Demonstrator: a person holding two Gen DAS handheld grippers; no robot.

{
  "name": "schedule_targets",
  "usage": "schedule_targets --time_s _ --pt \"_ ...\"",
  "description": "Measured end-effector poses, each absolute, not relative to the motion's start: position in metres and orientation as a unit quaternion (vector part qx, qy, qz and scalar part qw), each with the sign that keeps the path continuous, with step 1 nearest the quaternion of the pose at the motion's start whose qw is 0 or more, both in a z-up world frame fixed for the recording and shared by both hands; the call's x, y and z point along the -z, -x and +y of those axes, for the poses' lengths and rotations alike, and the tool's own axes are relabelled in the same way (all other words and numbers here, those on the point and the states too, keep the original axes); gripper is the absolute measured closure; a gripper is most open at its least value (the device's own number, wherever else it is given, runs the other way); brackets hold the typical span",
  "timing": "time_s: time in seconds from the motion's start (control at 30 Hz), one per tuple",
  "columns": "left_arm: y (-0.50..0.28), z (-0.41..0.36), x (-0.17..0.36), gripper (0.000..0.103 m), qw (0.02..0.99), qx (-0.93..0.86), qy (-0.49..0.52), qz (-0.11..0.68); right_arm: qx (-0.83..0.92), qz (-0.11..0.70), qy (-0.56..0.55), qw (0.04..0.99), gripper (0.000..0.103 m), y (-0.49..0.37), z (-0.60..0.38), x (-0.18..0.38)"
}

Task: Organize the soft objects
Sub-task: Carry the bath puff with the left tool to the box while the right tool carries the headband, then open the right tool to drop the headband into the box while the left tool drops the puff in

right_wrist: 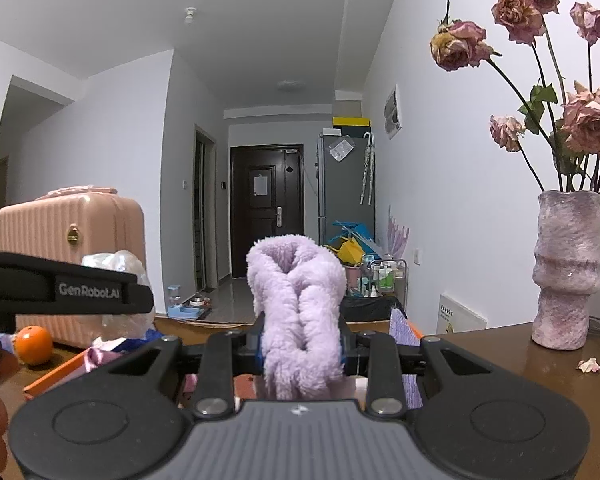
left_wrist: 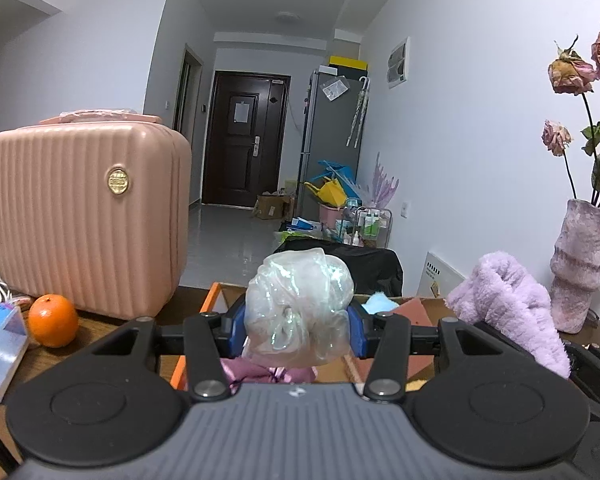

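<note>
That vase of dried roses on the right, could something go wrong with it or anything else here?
Possibly. The vase stands near the right gripper, which holds a fluffy purple cloth; a sideways swing might tip it. The left gripper clamps a crinkly clear bag, which could slip out or tear. The orange could roll if bumped.

only thing i can actually read is "genrobot.ai" in pale letters on the side of the left gripper [right_wrist: 90,291], seen from the right wrist view. the gold badge [left_wrist: 118,181] on the pink case [left_wrist: 80,220] is too blurry to make out.
</note>
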State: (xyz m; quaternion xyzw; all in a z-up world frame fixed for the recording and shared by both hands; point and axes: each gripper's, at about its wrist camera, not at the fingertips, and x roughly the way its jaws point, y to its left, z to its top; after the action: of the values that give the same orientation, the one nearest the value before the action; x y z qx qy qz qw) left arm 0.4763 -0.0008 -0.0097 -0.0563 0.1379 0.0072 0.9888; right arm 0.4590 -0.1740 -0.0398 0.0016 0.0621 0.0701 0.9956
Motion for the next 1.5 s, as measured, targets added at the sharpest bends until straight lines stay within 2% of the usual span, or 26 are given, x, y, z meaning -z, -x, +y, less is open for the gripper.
schedule_targets --time_s 0.53,1.03,1.1,1.2,1.27,1.33,1.37,1.4,1.5 --pt "-0.520 -0.005 0.012 0.054 0.988 -0.019 0.054 0.142 -0.061 0.069 0.001 0.996 0.073 -0.495 -0.179 0.041" --pt "-0.521 -0.011 0.020 0.052 0.988 -0.029 0.040 0.148 -0.069 0.092 0.008 0.993 0.070 -0.511 -0.180 0.046" --pt "-0.521 -0.011 0.020 0.050 0.988 -0.032 0.039 0.147 -0.068 0.094 0.008 0.993 0.064 -0.511 -0.181 0.046" --pt "-0.521 -0.010 0.020 0.039 0.988 -0.040 0.041 0.147 -0.064 0.091 0.003 0.994 0.053 -0.510 -0.183 0.046" --pt "-0.520 -0.008 0.019 0.018 0.987 -0.045 0.045 0.147 -0.062 0.088 -0.002 0.994 0.044 -0.508 -0.185 0.045" --pt "-0.519 -0.005 0.018 0.012 0.987 -0.057 0.051 0.145 -0.060 0.082 -0.007 0.995 0.030 -0.507 -0.187 0.045" --pt "-0.517 -0.004 0.017 0.003 0.987 -0.065 0.052 0.139 -0.059 0.079 -0.011 0.995 0.020 -0.506 -0.188 0.044" --pt "-0.516 -0.002 0.016 0.000 0.987 -0.070 0.051 0.135 -0.057 0.074 -0.014 0.995 0.013 -0.504 -0.190 0.044" --pt "-0.512 0.001 0.014 0.000 0.987 -0.087 0.053 0.126 -0.053 0.062 -0.020 0.997 0.002 -0.502 -0.192 0.043"
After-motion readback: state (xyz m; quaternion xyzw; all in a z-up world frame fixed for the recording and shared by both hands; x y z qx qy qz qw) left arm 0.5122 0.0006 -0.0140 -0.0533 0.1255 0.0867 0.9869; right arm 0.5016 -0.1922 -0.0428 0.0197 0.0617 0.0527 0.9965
